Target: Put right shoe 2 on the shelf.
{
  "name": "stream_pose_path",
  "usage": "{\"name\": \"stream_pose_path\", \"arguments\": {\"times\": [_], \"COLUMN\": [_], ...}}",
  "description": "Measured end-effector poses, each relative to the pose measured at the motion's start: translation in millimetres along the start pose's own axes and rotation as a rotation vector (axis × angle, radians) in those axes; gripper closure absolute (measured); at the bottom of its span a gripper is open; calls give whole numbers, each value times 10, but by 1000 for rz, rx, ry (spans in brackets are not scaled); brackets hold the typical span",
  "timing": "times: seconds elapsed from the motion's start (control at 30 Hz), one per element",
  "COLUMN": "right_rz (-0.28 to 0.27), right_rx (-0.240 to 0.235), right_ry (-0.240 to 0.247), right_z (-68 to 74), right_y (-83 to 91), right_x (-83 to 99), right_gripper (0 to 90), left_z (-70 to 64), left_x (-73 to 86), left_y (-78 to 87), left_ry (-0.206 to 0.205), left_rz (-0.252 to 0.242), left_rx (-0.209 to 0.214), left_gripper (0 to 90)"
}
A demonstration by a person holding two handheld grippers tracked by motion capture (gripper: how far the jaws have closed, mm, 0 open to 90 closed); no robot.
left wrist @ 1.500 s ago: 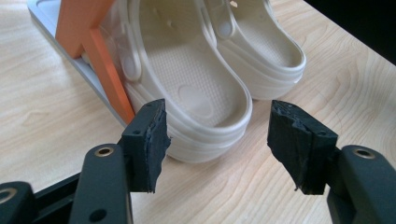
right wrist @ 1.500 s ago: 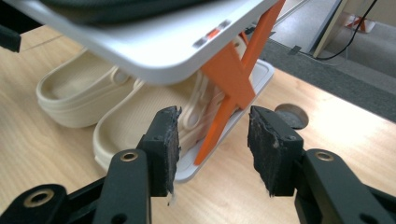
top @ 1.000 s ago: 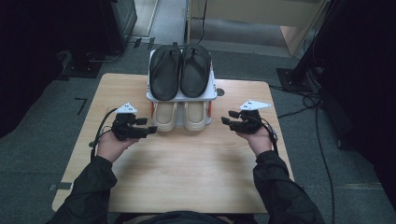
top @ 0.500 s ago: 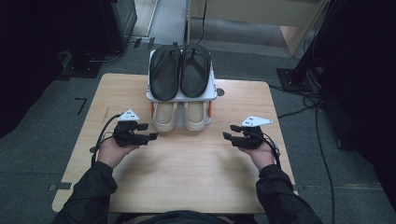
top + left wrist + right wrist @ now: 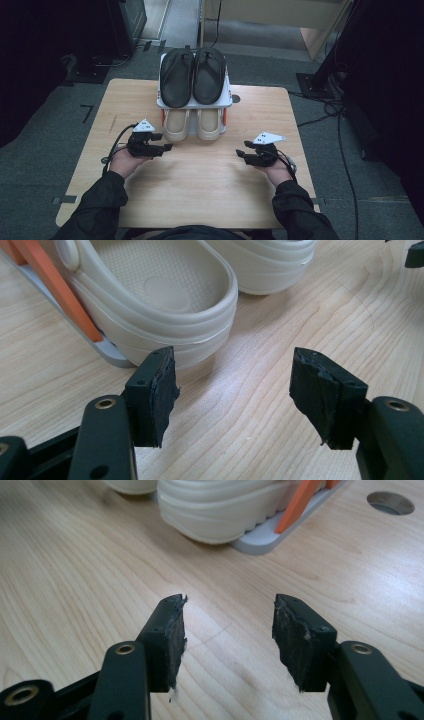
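A small two-tier shoe rack [image 5: 226, 100] stands at the table's far middle. A pair of black sandals [image 5: 194, 76] lies on its top shelf and a pair of cream clogs [image 5: 194, 125] on the bottom one. My left gripper [image 5: 166, 147] is open, low over the table just left of the clogs; the left gripper view has the heel of a cream clog [image 5: 165, 300] close ahead of its empty jaws. My right gripper [image 5: 242, 154] is open and empty, to the right of and nearer than the clogs. A cream clog [image 5: 225, 505] and an orange rack post [image 5: 295, 502] lie beyond it.
The wooden table [image 5: 200, 195] has a round cable hole [image 5: 236, 98] right of the rack. Cables [image 5: 340, 130] trail over the grey floor at the right, and dark equipment stands at the left and right edges.
Both grippers have drawn back from the clogs toward the person and lower over the table. The right one moved farther back. Both stay open and empty.
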State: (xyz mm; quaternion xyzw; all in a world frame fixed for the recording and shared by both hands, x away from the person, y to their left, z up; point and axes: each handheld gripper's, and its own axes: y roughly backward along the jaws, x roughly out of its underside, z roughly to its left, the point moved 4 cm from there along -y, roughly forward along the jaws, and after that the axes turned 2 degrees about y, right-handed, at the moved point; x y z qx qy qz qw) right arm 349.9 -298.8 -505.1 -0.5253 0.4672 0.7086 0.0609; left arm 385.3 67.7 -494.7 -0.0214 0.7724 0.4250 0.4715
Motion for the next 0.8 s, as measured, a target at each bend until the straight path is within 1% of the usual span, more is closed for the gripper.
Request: {"name": "stream_pose_path", "arguments": {"times": [0.1,0.2,0.33,0.5,0.6,0.67,0.8], "right_rz": [-16,-9,-18,-31,-43,-45,-36], "right_rx": [-5,-2,1,10,20,30,42], "right_ry": [-13,-28,-51,-55,-63,-70,-55], "right_z": [-1,-15,-36,-56,-78,-82,-67], "right_y": [-6,-1,5,29,48,44,6], "right_x": [-16,-9,-9,-16,-21,-16,-4], "right_gripper": [466,459,454,444,433,408,357], "left_z": [17,27,30,23,26,26,12], "left_x": [2,6,8,16,20,23,26], "left_y": [-6,-4,-14,-33,-36,-49,-74], "left_ry": [11,16,16,21,13,25,42], "left_rz": [0,5,9,15,23,23,25], "left_rx": [-4,-7,-12,-15,-20,-27,-34], "left_gripper": [352,350,346,342,336,324,299]}}
